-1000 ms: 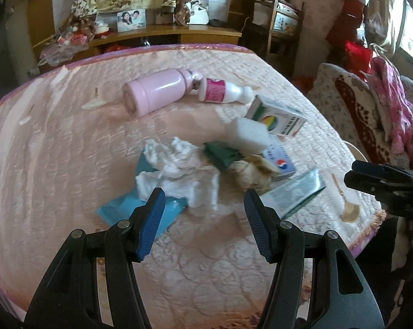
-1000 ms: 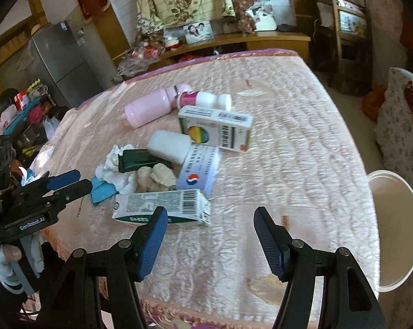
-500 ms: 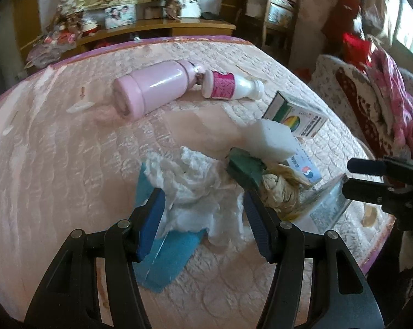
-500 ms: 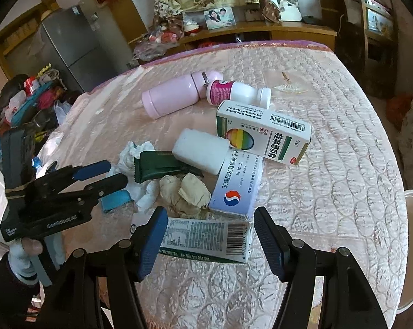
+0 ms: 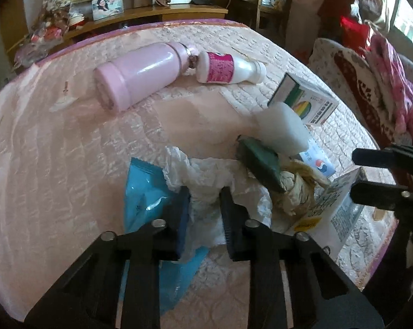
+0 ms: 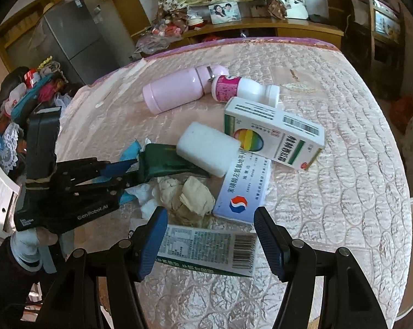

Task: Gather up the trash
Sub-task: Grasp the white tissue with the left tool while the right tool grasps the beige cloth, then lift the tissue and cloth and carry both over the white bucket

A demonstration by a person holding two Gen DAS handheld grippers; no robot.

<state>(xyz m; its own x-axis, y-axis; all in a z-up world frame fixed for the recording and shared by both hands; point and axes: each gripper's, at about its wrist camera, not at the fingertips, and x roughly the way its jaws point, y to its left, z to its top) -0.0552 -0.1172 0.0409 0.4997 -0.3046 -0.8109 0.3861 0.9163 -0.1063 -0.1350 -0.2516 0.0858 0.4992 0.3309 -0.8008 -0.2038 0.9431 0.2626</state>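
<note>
left gripper (image 5: pixel 203 213): mine, black plastic frame, two arms, silver pivot screws on top
left fingers (image 5: pixel 182 219): flat blue pads, ribbed black inner faces
left body from the right wrist view (image 6: pixel 69 192): black housing, white "GenRobot.AI" lettering, small white label, tan band round the neck
left hand (image 6: pixel 28 242): my pale grey glove, dark sleeve
right gripper (image 6: pixel 210 242): same black frame, silver screws
right fingers (image 6: pixel 151 242): blue pads, textured

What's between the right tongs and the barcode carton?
Nothing visible. The right tongs are open, fingers either side of the barcode carton, which lies flat at the near table edge. The beige paper wad sits just beyond it, not in the way.
</note>
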